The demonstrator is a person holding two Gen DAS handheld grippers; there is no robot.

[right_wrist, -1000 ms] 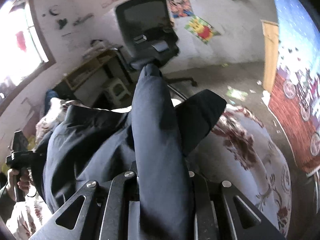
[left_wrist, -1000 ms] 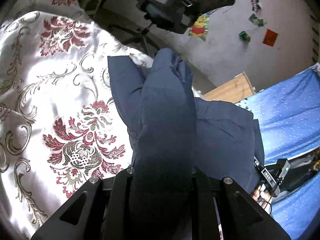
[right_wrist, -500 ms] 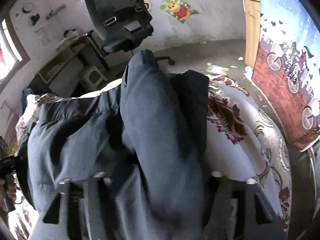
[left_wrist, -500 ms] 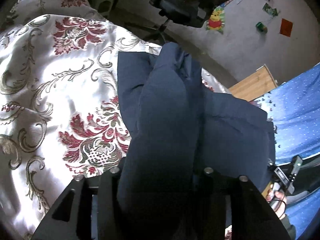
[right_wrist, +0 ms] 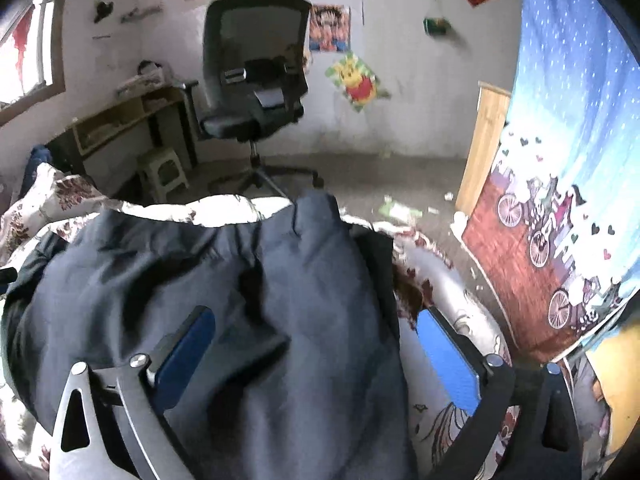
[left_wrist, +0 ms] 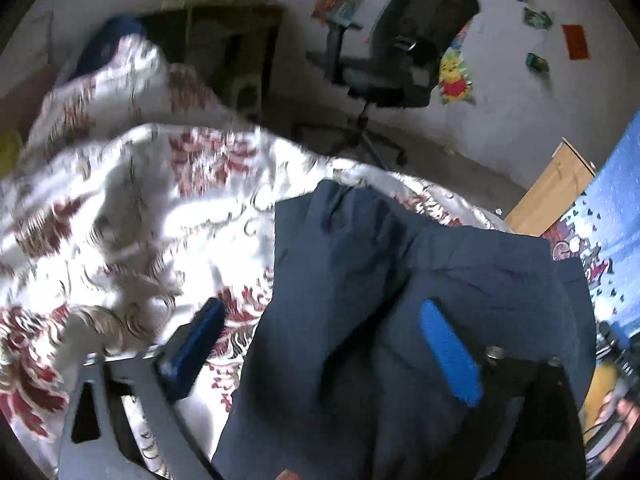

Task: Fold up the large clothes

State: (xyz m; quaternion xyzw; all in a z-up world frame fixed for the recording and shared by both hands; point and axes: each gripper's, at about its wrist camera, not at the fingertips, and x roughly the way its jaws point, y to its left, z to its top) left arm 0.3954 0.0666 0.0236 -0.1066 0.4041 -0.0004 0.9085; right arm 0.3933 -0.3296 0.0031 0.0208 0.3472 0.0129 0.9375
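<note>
Both grippers, left point(left_wrist: 324, 344) and right point(right_wrist: 320, 344), stand wide open over the navy garment point(right_wrist: 248, 300). It lies on the floral bedspread point(left_wrist: 120, 216), its far edge toward the office chair point(right_wrist: 256, 80).

The left gripper point(left_wrist: 320, 344) has black metal arms with triangular cut-outs and silver round-headed screws near the base of each finger. Its fingers point(left_wrist: 450, 356) carry long flat pads of bright blue. The right gripper point(right_wrist: 316, 352) is built the same: dark grey arms, a triangular hole on each side, silver screws, and blue pads point(right_wrist: 450, 364) with thin dark backing along the fingers.
</note>
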